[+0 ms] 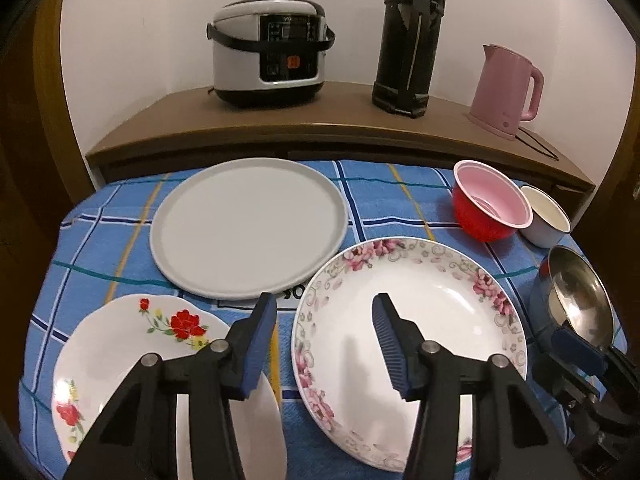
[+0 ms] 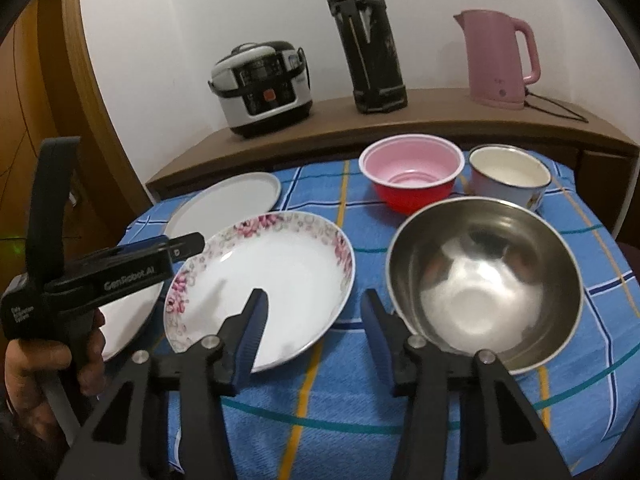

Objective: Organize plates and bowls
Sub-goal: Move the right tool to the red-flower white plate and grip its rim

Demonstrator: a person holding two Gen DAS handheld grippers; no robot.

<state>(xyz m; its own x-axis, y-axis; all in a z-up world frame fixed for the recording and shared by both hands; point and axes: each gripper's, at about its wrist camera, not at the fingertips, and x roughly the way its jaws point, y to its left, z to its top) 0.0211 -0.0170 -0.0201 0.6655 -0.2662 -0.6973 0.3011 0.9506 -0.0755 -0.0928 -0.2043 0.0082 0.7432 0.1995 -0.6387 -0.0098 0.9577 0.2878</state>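
The left hand-held gripper (image 1: 324,312) hovers with its blue-padded fingers spread wide and nothing between them. One finger hangs over the gap beside the red-flower plate (image 1: 120,360); the other hangs above the white well of the pink-floral plate (image 1: 416,308). Neither appears to touch the china, though the height is hard to judge.

The right hand-held gripper (image 2: 316,316) is likewise spread wide and empty. Its left finger sits over the near edge of the pink-floral plate (image 2: 272,280), and its right finger lies just beside the near rim of the stainless steel bowl (image 2: 484,280) — whether it touches the metal I cannot tell.

Farther out on the blue checked cloth (image 1: 380,200) covering the worktop lies a plain grey plate (image 1: 248,228), with a red bowl with pink inside (image 2: 412,176) and a small white enamel cup (image 2: 508,180) touching or nearly touching at the back right. Behind, a wooden shelf carries a rice cooker (image 1: 268,52), a dark thermos (image 1: 408,36) and a pink kettle (image 1: 508,88).

Likely risks: the two grippers work close together over the same floral plate and could collide. A thin glazed rim may slip from the pads if pinched shallowly. The steel bowl could slide or tip if nudged at its rim — the loose cloth may bunch underneath and drag neighbouring dishes.
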